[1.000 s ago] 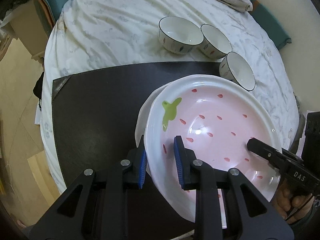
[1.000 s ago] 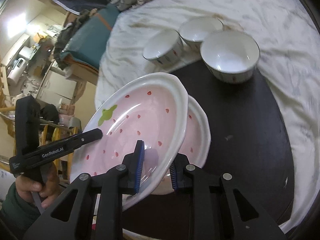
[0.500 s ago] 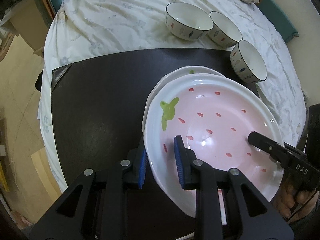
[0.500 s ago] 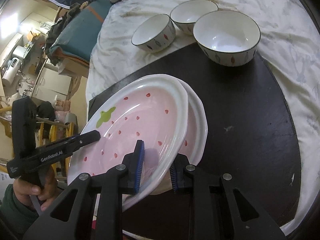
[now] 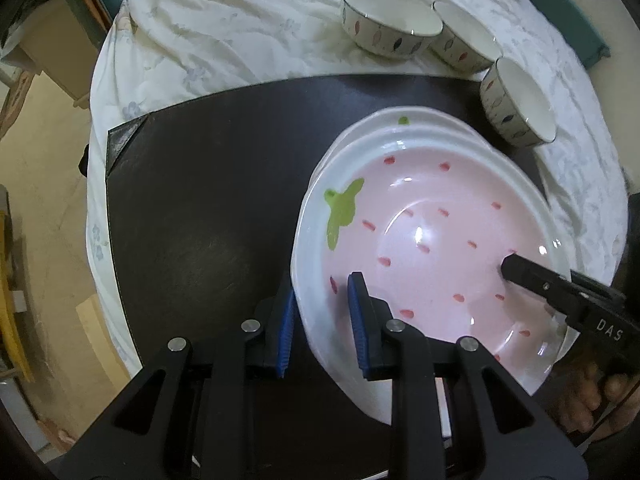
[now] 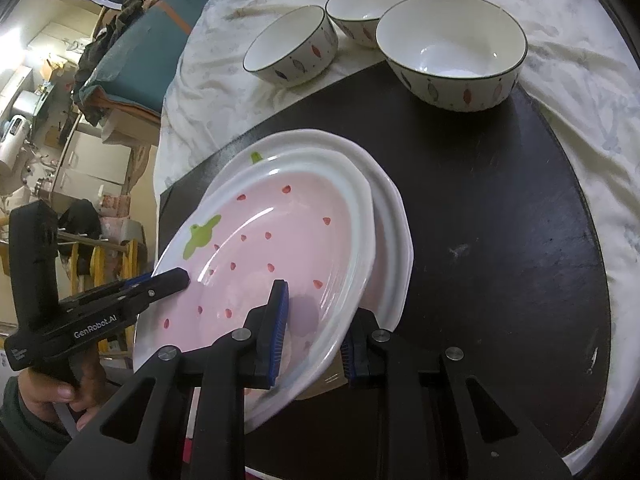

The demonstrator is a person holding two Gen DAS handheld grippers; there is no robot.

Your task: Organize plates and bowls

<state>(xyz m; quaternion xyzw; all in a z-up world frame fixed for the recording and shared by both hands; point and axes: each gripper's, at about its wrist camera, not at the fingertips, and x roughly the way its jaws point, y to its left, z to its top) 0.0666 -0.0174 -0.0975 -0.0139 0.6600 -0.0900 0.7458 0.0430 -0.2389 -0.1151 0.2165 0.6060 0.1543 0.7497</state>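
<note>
Both my grippers, left gripper point(image 5: 320, 322) and right gripper point(image 6: 314, 330), clamp opposite rims of the strawberry plate point(image 5: 432, 248), keeping it level just above the matching plate point(image 6: 390, 216) for stacking.

A round bench point(image 5: 132, 56) is draped in a rumpled white cloth point(image 5: 224, 28) with a faint floral print, and a dark brown mat point(image 5: 208, 184) lies over its middle. Beside it the floor point(image 5: 44, 208) is pale beige, with a light wooden cabinet point(image 5: 52, 52) near the bench edge and teal fabric point(image 6: 132, 68) heaped on cardboard boxes further off. In the right wrist view a brightly lit stretch of room holds white cabinets point(image 6: 92, 160), a cluttered counter with a white appliance point(image 6: 12, 140), and clothes hanging on a wooden rack point(image 6: 100, 256).
</note>
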